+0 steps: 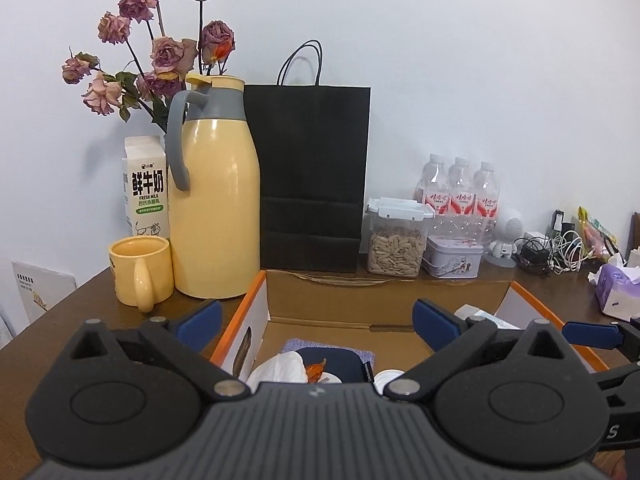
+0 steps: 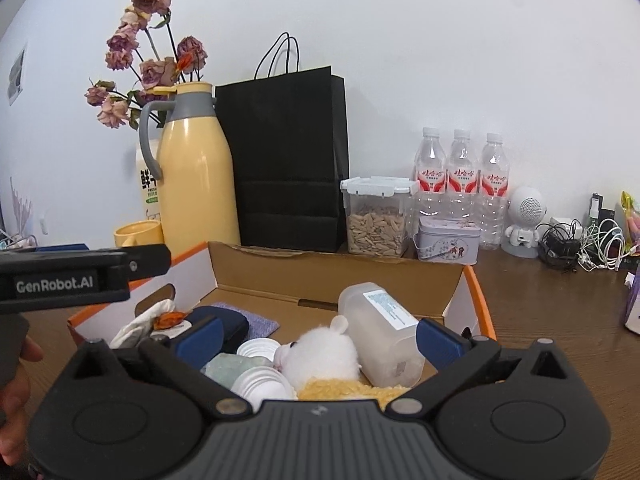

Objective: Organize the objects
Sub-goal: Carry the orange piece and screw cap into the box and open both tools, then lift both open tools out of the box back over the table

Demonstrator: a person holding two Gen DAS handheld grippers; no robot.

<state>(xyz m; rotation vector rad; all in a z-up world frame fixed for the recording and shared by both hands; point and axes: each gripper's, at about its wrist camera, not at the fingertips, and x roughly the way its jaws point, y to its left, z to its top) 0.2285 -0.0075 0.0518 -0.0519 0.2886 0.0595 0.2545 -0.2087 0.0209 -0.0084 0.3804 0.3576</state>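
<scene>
On the brown wood table [image 1: 60, 320], left wrist view: the cardboard box [image 1: 360, 300] sat open, plain brown inside, orange-edged white walls outside. The left gripper [image 1: 316, 322] hovered over its near edge, blue pads spread wide, nothing between them. Inside lay a dark blue pouch [image 1: 340, 364] on a purple woven cloth [image 1: 292, 346], a crumpled white bag [image 1: 280, 366] and a small orange dried bit [image 1: 316, 370]. Behind the box stood one glossy yellow thermos [image 1: 218, 208] with grey handle, one yellow mug [image 1: 140, 272], one milk carton [image 1: 145, 196], one matte black paper bag [image 1: 312, 176], one clear seed jar [image 1: 396, 242], one tin [image 1: 452, 260], three water bottles [image 1: 460, 188] and dried roses [image 1: 160, 52].

Right wrist view: the right gripper [image 2: 316, 334] hung over the same box [image 2: 340, 268], pads also wide apart and empty. Below it were a fluffy white plush [image 2: 320, 356], a frosted plastic bottle [image 2: 380, 332] on its side, two ribbed white lids [image 2: 260, 384] and something yellow and fuzzy [image 2: 348, 390]. The pouch [image 2: 232, 322], cloth [image 2: 264, 322] and bag [image 2: 136, 326] sat at the box's left end. The left gripper's black body [image 2: 80, 276] crossed the left edge. A white round speaker figure [image 2: 524, 220] and tangled cables [image 2: 580, 244] were on the table's right.
</scene>
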